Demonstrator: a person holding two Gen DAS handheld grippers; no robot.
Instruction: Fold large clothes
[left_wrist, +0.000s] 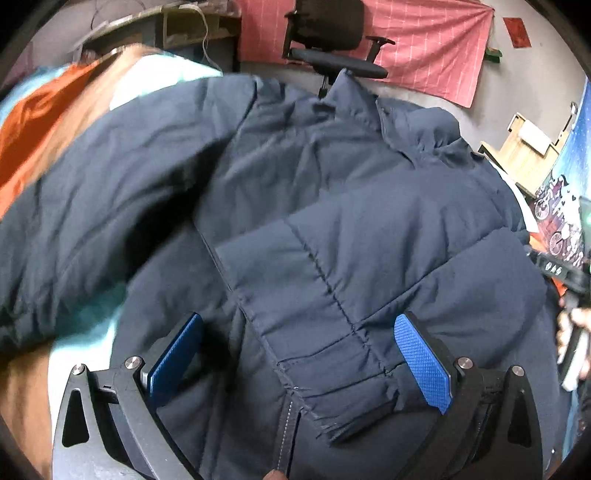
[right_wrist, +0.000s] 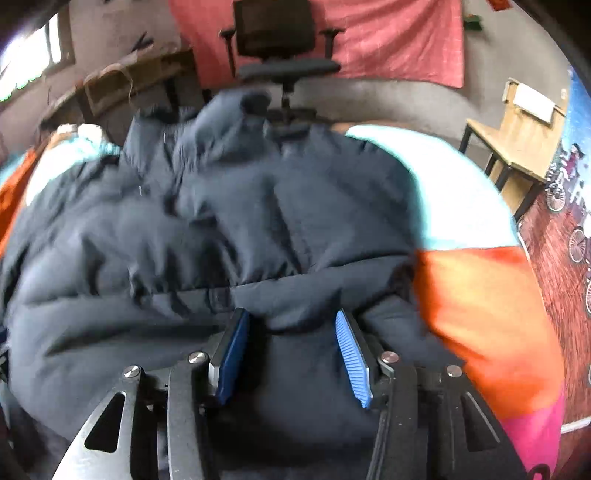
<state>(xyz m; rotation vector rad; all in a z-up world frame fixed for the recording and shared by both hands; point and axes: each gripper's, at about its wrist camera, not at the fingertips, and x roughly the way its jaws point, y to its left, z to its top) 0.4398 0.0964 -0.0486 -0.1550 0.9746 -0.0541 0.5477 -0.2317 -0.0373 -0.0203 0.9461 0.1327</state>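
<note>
Softly quilted navy puffer jacket (left_wrist: 332, 206) bulges between ribbed blue tongs (right_wrist: 291, 325).

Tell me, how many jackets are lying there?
1. A navy puffer jacket is spread over the colourful sheet, between both open grippers. Anything beneath it would be hidden.

Black office chair (left_wrist: 327, 40) at top centre of the left view, against a pink checked wall cloth (left_wrist: 424, 44). Wooden bench (right_wrist: 517, 147) at right edge of the right view. Colour-block bed cover (right_wrist: 480, 295), orange, white and pink, lower right.
</note>
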